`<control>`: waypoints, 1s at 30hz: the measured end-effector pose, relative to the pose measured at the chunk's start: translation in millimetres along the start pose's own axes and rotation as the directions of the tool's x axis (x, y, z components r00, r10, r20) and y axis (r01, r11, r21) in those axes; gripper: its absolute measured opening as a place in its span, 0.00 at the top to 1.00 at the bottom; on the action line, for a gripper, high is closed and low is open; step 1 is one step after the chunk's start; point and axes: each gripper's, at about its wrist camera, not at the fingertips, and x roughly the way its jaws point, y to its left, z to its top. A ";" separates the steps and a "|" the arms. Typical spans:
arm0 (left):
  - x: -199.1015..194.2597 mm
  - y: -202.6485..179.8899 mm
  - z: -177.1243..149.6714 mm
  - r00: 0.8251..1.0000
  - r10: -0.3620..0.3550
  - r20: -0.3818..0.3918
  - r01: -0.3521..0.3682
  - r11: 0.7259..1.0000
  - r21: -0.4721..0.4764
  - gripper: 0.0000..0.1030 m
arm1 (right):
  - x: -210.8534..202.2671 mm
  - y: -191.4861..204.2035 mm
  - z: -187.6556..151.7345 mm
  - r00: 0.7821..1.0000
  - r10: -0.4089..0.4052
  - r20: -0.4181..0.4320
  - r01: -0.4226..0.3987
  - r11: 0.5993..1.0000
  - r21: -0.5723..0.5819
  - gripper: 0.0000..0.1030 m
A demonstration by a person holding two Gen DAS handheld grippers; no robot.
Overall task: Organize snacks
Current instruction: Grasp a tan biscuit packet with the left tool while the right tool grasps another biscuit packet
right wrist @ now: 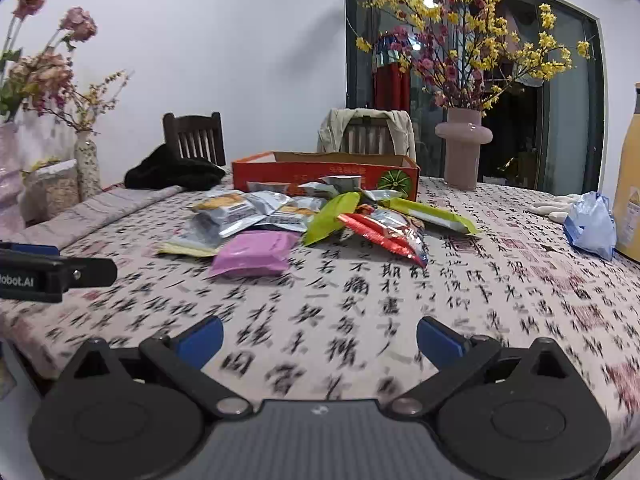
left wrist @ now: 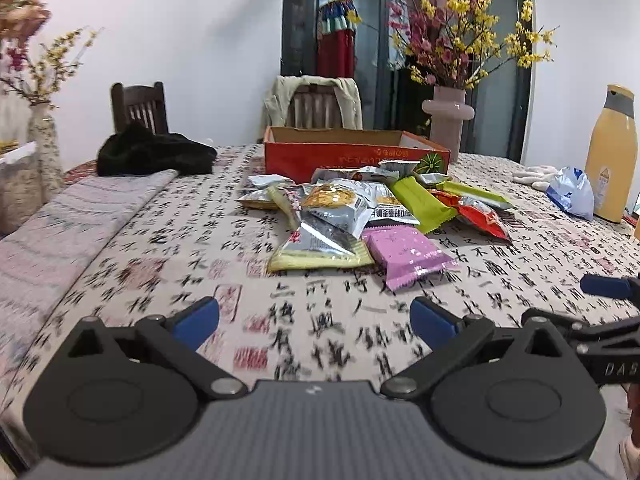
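Note:
A pile of snack packets lies mid-table in front of an open orange cardboard box point(left wrist: 352, 154) point(right wrist: 320, 170). Nearest are a pink packet point(left wrist: 408, 254) point(right wrist: 256, 254), a silver-and-yellow packet point(left wrist: 320, 248), a green packet point(left wrist: 424, 204) point(right wrist: 330, 218) and a red packet point(left wrist: 480, 216) point(right wrist: 384, 232). My left gripper point(left wrist: 316, 322) is open and empty, low over the tablecloth short of the pile. My right gripper point(right wrist: 320, 340) is open and empty, also short of the pile. Each gripper shows at the edge of the other's view.
The table point(left wrist: 160, 248) has a calligraphy-print cloth. A black garment point(left wrist: 156, 152) lies at the back left, a pink vase of flowers point(left wrist: 448, 120) behind the box, a yellow flask point(left wrist: 612, 152), a blue-white bag point(left wrist: 572, 192) and white gloves at the right. Chairs stand behind.

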 end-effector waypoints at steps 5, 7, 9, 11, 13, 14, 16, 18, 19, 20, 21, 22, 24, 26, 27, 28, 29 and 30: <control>33.4 -1.9 31.3 1.000 -0.006 -0.009 0.006 1.000 0.029 0.00 | 28.6 -25.4 30.9 1.000 -0.014 -0.015 0.014 0.999 0.041 0.01; 51.4 -3.4 45.4 1.000 -0.001 -0.021 0.002 0.999 0.037 0.02 | 39.4 -31.9 45.6 1.000 -0.018 -0.010 0.018 1.000 0.024 0.05; 68.0 -4.7 57.0 0.999 -0.016 -0.027 0.017 0.999 0.039 0.06 | 51.8 -37.7 61.8 1.000 -0.019 -0.003 0.019 1.000 0.003 0.10; 85.5 -7.6 67.1 0.999 -0.028 -0.041 0.029 0.999 0.043 0.11 | 65.7 -45.2 76.0 1.000 -0.018 -0.001 0.018 1.000 -0.010 0.10; 104.7 -9.6 74.6 0.998 -0.022 -0.062 0.025 0.999 0.044 0.19 | 81.9 -55.8 88.0 0.999 -0.032 -0.004 0.032 0.999 -0.018 0.11; 115.1 -10.6 77.7 0.997 -0.016 -0.078 0.020 0.999 0.045 0.21 | 91.6 -62.6 94.4 0.999 -0.039 -0.018 0.039 0.999 -0.014 0.12; 132.8 -12.5 81.1 0.994 -0.021 -0.105 0.026 0.998 0.054 0.23 | 107.0 -73.8 105.6 0.999 -0.017 -0.048 0.018 0.999 0.029 0.19; 145.7 -14.4 82.2 0.992 -0.029 -0.123 0.037 0.997 0.069 0.23 | 119.5 -77.7 113.4 0.997 0.036 -0.068 -0.032 0.998 0.054 0.26; 151.0 -15.2 82.1 0.991 -0.027 -0.131 0.037 0.997 0.075 0.23 | 127.2 -75.2 116.9 0.995 0.065 -0.077 -0.062 0.997 0.050 0.27; 155.7 -15.8 82.0 0.991 -0.020 -0.136 0.031 0.996 0.078 0.23 | 132.0 -70.7 117.5 0.993 0.087 -0.084 -0.084 0.995 0.045 0.28; 159.9 -16.6 81.8 0.990 -0.011 -0.140 0.023 0.996 0.082 0.24 | 139.4 -65.7 119.6 0.989 0.116 -0.096 -0.113 0.993 0.039 0.29; 163.1 -16.8 82.1 0.990 -0.003 -0.141 0.015 0.996 0.084 0.34 | 145.5 -59.8 120.8 0.984 0.141 -0.107 -0.138 0.990 0.034 0.29; 166.1 -15.3 82.5 0.992 0.014 -0.128 -0.002 0.996 0.092 0.47 | 157.7 -46.3 123.8 0.976 0.183 -0.122 -0.180 0.983 0.033 0.30; 165.8 -9.8 84.2 0.993 0.016 -0.119 -0.006 0.997 0.080 0.54 | 168.8 -28.7 126.8 0.964 0.227 -0.138 -0.225 0.974 0.027 0.30; 164.2 -4.8 85.1 0.993 0.003 -0.116 0.004 0.998 0.060 0.55 | 175.2 -19.2 126.8 0.958 0.242 -0.152 -0.243 0.970 0.015 0.31; 161.7 0.7 85.8 0.993 -0.008 -0.117 0.012 0.999 0.039 0.57 | 182.7 -9.1 126.7 0.953 0.247 -0.176 -0.252 0.968 -0.003 0.31; 159.6 5.0 87.1 0.993 -0.011 -0.115 0.014 1.000 0.026 0.57 | 188.6 -0.2 125.4 0.949 0.250 -0.195 -0.258 0.966 -0.019 0.35; 155.5 10.0 87.9 0.995 -0.013 -0.104 0.014 1.000 0.015 0.57 | 195.1 8.1 124.8 0.945 0.252 -0.209 -0.264 0.964 -0.030 0.39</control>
